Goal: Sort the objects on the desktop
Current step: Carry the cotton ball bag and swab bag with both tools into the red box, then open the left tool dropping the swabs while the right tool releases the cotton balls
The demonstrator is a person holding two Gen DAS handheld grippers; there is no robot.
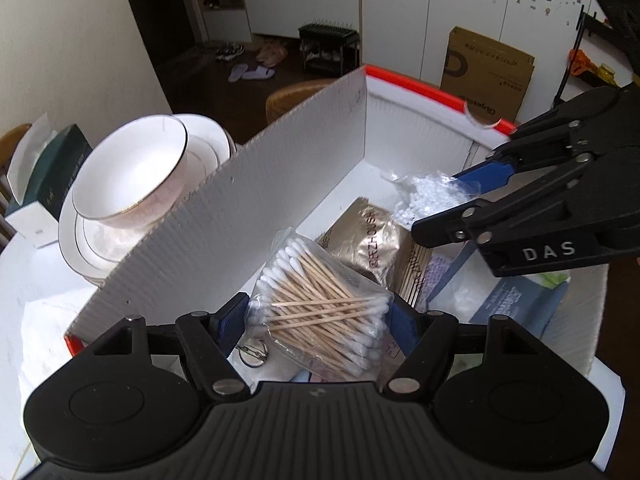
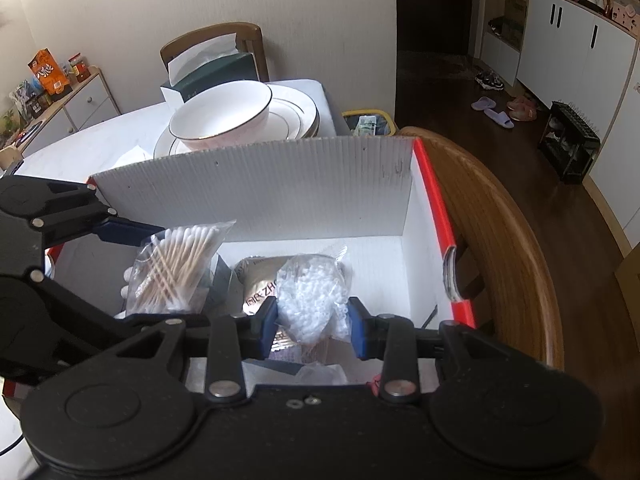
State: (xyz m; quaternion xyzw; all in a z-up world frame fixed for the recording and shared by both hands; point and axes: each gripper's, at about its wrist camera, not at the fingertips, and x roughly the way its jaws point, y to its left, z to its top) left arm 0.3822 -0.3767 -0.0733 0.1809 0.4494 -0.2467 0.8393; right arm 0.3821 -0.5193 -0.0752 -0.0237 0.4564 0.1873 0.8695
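My left gripper [image 1: 318, 316] is shut on a clear bag of cotton swabs [image 1: 320, 304] and holds it over the open white box with a red rim [image 1: 280, 168]. The swab bag also shows in the right wrist view [image 2: 176, 272], with the left gripper [image 2: 120, 236] at the left. My right gripper [image 2: 314, 328] is shut on a clear bag of small white beads [image 2: 310, 296] above the box [image 2: 320, 184]. In the left wrist view the right gripper [image 1: 464, 196] holds the bead bag [image 1: 428, 196]. A gold foil packet [image 1: 364, 236] lies in the box.
A white bowl [image 1: 132, 168] sits on stacked plates [image 1: 80, 240] left of the box, with a dark green tissue box [image 1: 56, 164] behind. Blue and white packets [image 1: 516, 300] lie in the box. A wooden chair back [image 2: 500, 240] curves just right of the box.
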